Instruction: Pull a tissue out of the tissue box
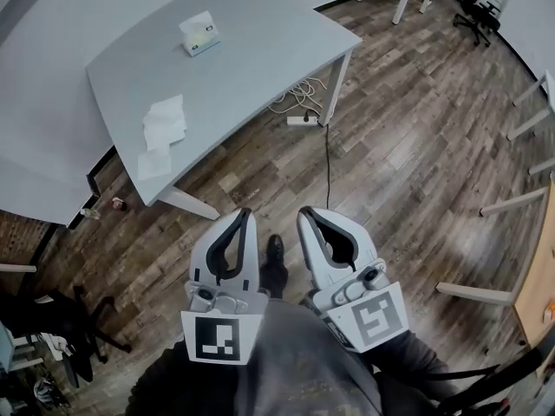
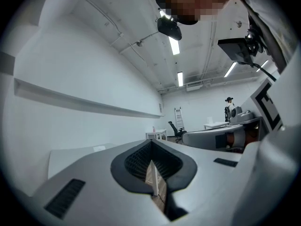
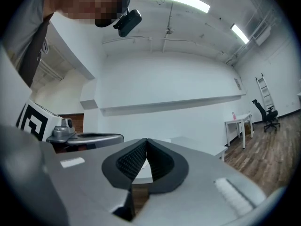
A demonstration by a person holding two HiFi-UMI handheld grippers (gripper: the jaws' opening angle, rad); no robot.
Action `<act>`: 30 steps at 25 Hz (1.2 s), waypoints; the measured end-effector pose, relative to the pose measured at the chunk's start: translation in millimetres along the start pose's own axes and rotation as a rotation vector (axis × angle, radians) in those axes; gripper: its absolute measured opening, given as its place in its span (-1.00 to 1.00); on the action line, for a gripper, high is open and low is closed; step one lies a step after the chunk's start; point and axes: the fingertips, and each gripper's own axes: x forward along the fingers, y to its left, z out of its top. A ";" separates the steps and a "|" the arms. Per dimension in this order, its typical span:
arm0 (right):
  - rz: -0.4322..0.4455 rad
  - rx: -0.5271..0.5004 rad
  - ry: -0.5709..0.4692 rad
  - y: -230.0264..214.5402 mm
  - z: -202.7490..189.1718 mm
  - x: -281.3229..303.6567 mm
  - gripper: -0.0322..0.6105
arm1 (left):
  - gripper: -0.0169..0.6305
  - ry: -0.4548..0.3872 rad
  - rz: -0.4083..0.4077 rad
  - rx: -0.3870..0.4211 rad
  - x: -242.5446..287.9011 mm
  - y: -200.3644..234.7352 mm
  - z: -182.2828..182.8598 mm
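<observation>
A white and green tissue box [image 1: 199, 35] stands on the far part of the grey table [image 1: 260, 50]. Two loose white tissues [image 1: 164, 121] lie near the table's front edge. My left gripper [image 1: 245, 215] and right gripper [image 1: 305, 215] hang side by side close to my body, over the wooden floor and well short of the table. Both point level towards the table. In the left gripper view the jaw tips [image 2: 151, 142] meet with nothing between them. In the right gripper view the right gripper [image 3: 146, 141] is shut and empty too.
A power strip with white cables [image 1: 299, 120] lies on the floor by the table's right leg. A black office chair [image 1: 477, 20] stands at the back right, a wooden tabletop [image 1: 539, 276] at the right edge, and dark chairs [image 1: 78, 336] at the lower left.
</observation>
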 end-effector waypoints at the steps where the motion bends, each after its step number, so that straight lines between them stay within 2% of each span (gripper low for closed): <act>1: -0.002 -0.005 -0.005 -9.0 2.0 16.9 -0.89 | -0.95 -0.008 -0.008 0.002 17.5 10.0 1.0; 7: -0.036 -0.016 -0.012 -56.5 15.8 103.5 -0.89 | -0.95 -0.009 -0.038 -0.007 96.7 66.1 3.2; 15: -0.033 -0.031 -0.005 -96.1 30.3 172.1 -0.89 | -0.95 -0.001 -0.014 -0.044 158.1 110.3 1.8; 24: 0.050 -0.013 -0.001 -162.3 20.0 254.9 -0.89 | -0.95 0.065 0.061 -0.046 246.4 142.1 -22.2; 30: 0.169 0.023 0.038 -232.6 5.3 320.7 -0.89 | -0.95 0.125 0.149 -0.055 337.9 156.9 -38.9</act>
